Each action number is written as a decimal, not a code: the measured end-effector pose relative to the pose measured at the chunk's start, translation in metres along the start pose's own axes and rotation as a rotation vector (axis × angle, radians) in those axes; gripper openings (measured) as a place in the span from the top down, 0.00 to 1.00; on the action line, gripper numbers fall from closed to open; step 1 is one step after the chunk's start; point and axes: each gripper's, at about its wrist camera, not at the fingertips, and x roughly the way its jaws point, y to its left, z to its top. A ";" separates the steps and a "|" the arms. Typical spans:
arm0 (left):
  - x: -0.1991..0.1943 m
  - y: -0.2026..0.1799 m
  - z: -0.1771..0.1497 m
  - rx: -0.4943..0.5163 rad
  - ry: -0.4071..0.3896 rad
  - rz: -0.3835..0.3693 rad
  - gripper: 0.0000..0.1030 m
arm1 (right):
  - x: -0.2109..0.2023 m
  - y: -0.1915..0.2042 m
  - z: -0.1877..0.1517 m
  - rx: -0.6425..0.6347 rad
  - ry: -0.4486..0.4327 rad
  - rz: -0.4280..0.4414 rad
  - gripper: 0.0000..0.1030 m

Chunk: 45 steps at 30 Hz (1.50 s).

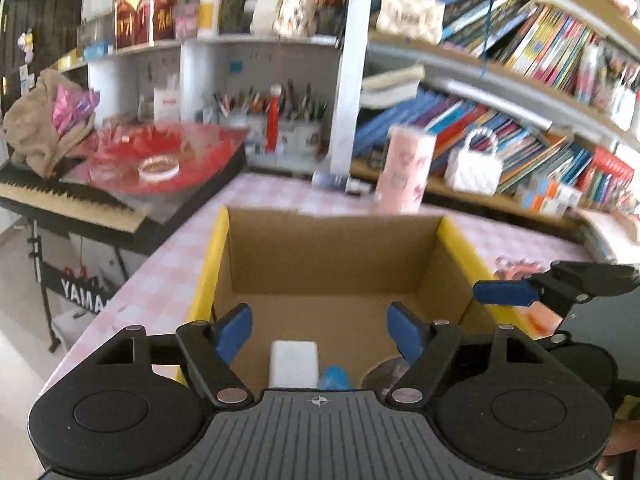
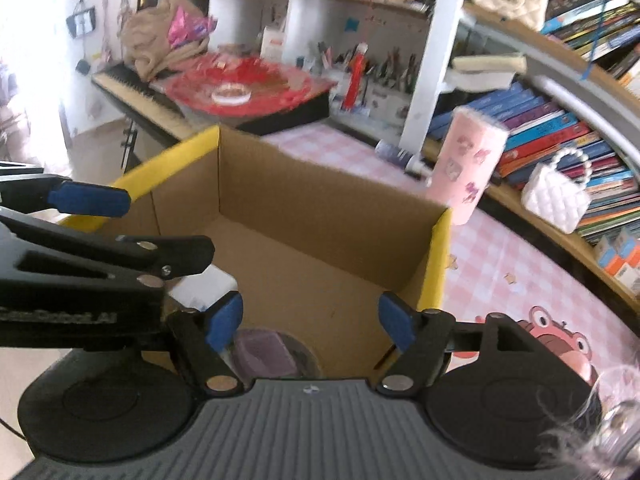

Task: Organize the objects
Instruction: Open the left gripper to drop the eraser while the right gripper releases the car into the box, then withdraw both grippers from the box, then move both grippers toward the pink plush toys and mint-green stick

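An open cardboard box [image 1: 332,256] with yellow rims stands on the pink checked table [image 1: 160,280]. My left gripper [image 1: 320,332] hangs open over its near end, with nothing between the blue pads. Below it on the box floor lie a white block [image 1: 294,364], a small blue thing [image 1: 334,378] and a round lid [image 1: 384,372]. My right gripper [image 2: 311,322] is also open and empty over the box [image 2: 304,208], above a round purple-tinted container [image 2: 268,350]. The left gripper's blue finger [image 2: 88,198] reaches in from the left, over the white block [image 2: 204,288].
A pink tumbler [image 1: 404,168] stands just behind the box, with a white quilted handbag [image 1: 476,164] and crowded bookshelves [image 1: 540,52] beyond. A small bottle [image 2: 396,156] lies on the table. A keyboard [image 1: 68,196] carrying a red plate [image 1: 160,156] is at the left. A clear furry thing [image 2: 608,420] shows at the lower right.
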 end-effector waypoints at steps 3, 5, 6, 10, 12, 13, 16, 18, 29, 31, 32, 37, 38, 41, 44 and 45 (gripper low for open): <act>-0.021 0.001 0.000 -0.008 -0.046 0.001 0.22 | -0.019 0.003 -0.001 0.027 -0.047 -0.029 0.28; -0.033 0.006 -0.002 -0.018 -0.065 0.015 0.21 | -0.033 0.006 -0.002 0.044 -0.075 -0.050 0.27; -0.039 0.008 -0.004 -0.028 -0.074 0.024 0.21 | -0.040 0.008 -0.004 0.053 -0.088 -0.063 0.27; -0.060 0.019 -0.013 -0.049 -0.098 0.053 0.21 | -0.065 0.017 -0.012 0.099 -0.124 -0.116 0.25; -0.069 0.023 -0.021 -0.048 -0.100 0.062 0.19 | -0.076 0.022 -0.018 0.125 -0.134 -0.138 0.24; -0.072 0.024 -0.024 -0.046 -0.096 0.064 0.18 | -0.082 0.025 -0.023 0.140 -0.138 -0.149 0.24; -0.079 0.026 -0.038 -0.031 -0.067 0.074 0.16 | -0.095 0.035 -0.037 0.171 -0.132 -0.186 0.22; -0.083 0.028 -0.049 -0.021 -0.039 0.082 0.15 | -0.100 0.043 -0.047 0.184 -0.112 -0.202 0.22; -0.099 0.033 -0.098 -0.003 0.117 0.103 0.10 | -0.126 0.072 -0.099 0.228 -0.015 -0.274 0.16; -0.103 0.035 -0.103 -0.013 0.127 0.101 0.10 | -0.130 0.076 -0.106 0.233 -0.004 -0.278 0.15; -0.106 0.036 -0.105 -0.016 0.129 0.099 0.09 | -0.132 0.079 -0.109 0.234 0.002 -0.280 0.14; -0.117 0.032 -0.119 -0.002 0.151 0.069 0.08 | -0.141 0.088 -0.125 0.250 0.040 -0.282 0.13; -0.118 0.030 -0.121 0.004 0.156 0.059 0.08 | -0.143 0.090 -0.128 0.254 0.047 -0.284 0.13; -0.123 0.024 -0.126 0.027 0.164 0.032 0.08 | -0.150 0.092 -0.137 0.268 0.059 -0.297 0.13; -0.126 0.017 -0.131 0.050 0.173 0.004 0.08 | -0.159 0.094 -0.147 0.285 0.065 -0.315 0.13; -0.126 0.015 -0.133 0.058 0.176 -0.007 0.08 | -0.162 0.095 -0.151 0.292 0.068 -0.323 0.13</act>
